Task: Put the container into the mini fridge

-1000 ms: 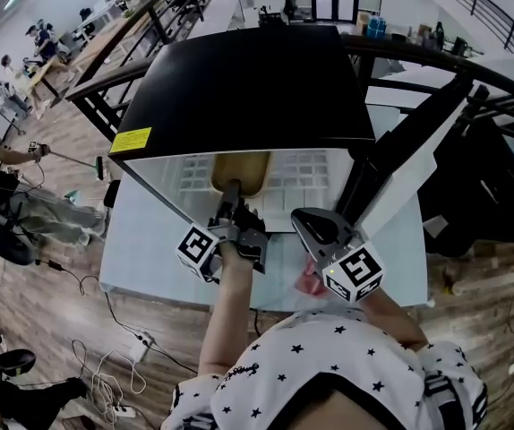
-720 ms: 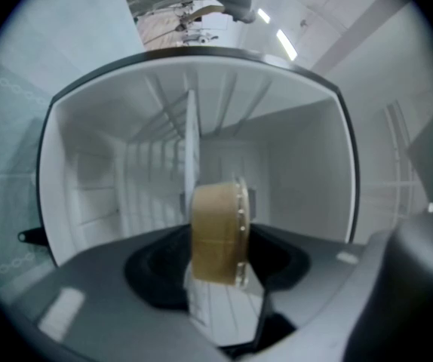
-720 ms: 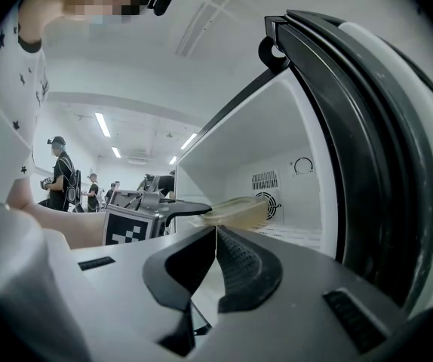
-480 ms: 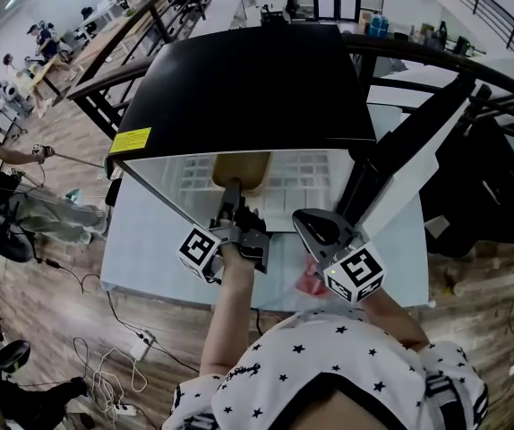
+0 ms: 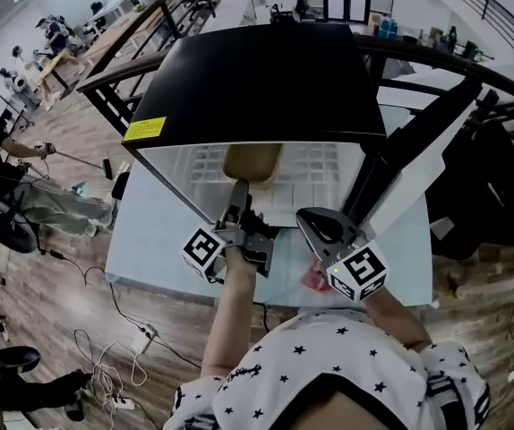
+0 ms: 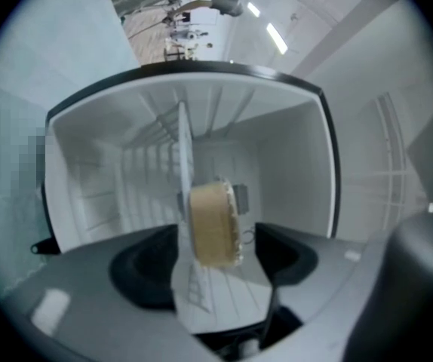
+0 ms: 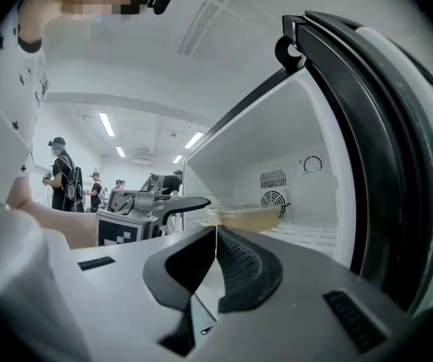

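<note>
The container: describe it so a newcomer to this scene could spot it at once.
Find the black-topped mini fridge on the pale table, door swung open. Inside, on the white ribbed surface, sits the container: a shallow tan tub, the only coloured thing in that white interior.

The mini fridge (image 5: 257,79) is black outside, white inside, with a yellow sticker (image 5: 144,130); the container (image 5: 252,162) is tan, the worktop (image 5: 154,231) pale blue, the shirt (image 5: 329,348) white with black stars, and the grey left hand-held gripper (image 5: 238,193) and right hand-held gripper (image 5: 309,222) bear black-and-white square markers (image 5: 205,251).
</note>
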A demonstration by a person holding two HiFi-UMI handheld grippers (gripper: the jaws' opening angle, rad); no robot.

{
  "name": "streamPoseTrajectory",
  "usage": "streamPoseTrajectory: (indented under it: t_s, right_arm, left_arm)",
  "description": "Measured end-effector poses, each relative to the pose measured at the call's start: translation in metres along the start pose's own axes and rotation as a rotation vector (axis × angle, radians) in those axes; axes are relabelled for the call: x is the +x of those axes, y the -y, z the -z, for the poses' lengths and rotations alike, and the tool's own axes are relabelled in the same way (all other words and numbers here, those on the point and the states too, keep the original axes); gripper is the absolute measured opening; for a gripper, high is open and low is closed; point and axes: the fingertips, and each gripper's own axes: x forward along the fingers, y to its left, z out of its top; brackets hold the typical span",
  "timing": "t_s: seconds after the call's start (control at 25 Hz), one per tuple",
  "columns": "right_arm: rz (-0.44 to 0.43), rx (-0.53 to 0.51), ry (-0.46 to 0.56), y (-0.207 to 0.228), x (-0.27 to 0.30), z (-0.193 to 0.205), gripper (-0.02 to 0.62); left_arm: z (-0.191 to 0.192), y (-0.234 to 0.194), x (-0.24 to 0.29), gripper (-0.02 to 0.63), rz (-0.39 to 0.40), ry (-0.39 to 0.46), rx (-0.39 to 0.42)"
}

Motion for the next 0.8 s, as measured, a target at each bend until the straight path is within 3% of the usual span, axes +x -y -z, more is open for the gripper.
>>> streamPoseTrajectory:
  t_s: [0.36, 0.8]
  right_arm:
    - [0.015, 0.002, -0.014, -0.027, -0.016, 0.006, 0.021]
    - [0.030, -0.001, -0.024, -0.071, -0.045, 0.013, 0.021]
  left_arm:
    - [0.008, -0.003, -0.037, 0.310, -0.032, -0.048, 0.074]
    - [0.020, -0.022, -0.103, 0.069, -0.128, -0.078, 0.127]
